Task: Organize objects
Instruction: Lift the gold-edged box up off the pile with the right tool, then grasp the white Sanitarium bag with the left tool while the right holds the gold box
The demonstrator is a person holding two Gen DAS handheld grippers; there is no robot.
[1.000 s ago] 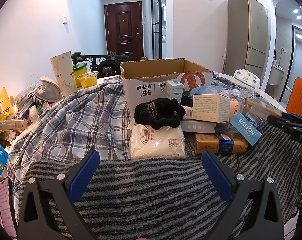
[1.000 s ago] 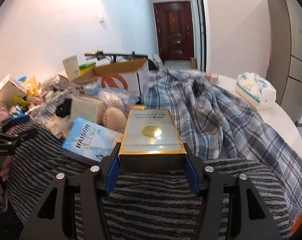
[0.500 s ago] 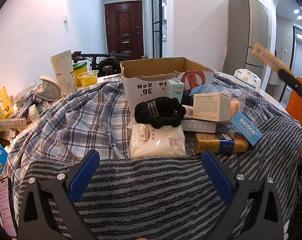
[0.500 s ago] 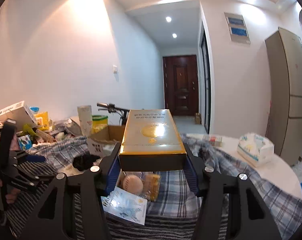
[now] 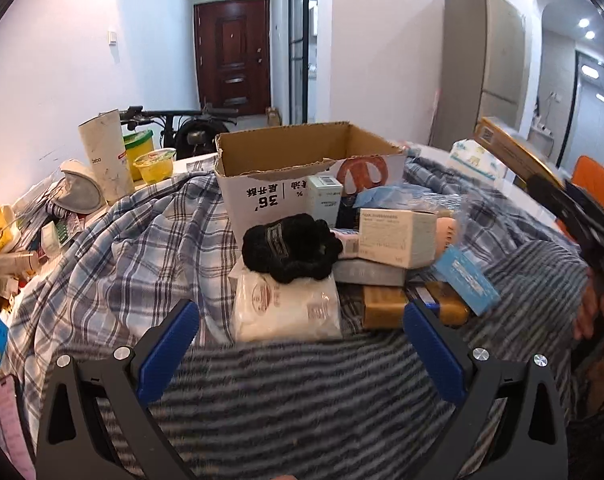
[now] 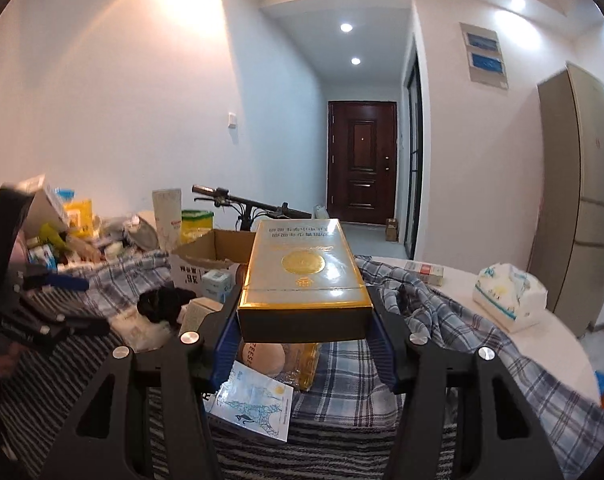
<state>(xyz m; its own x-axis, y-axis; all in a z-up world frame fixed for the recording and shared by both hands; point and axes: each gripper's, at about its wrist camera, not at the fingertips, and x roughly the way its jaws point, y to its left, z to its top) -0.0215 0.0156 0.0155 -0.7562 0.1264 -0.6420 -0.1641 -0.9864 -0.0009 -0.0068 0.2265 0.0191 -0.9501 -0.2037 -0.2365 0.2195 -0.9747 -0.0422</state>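
Between the blue pads of the right gripper (image 6: 304, 320) sits a gold box (image 6: 304, 276), clamped across its near end and held level in the air, above the clutter on the striped blanket (image 6: 322, 448). The left gripper (image 5: 302, 344) hangs with its 2 jaws wide apart and nothing between them, low over the same blanket, facing a white pouch (image 5: 287, 310) and a black scrunchie (image 5: 289, 248).

Beyond these stands the open cardboard box (image 5: 302, 160), likely the destination (a guess from the task alone). Only the box's rear is gripped, so its long front could sag or twist out if swung fast; it might also clip the carton's torn rim on the way in.

Readable writing: "36" upside down on the carton, and Chinese characters on the gold lid, too small to read.
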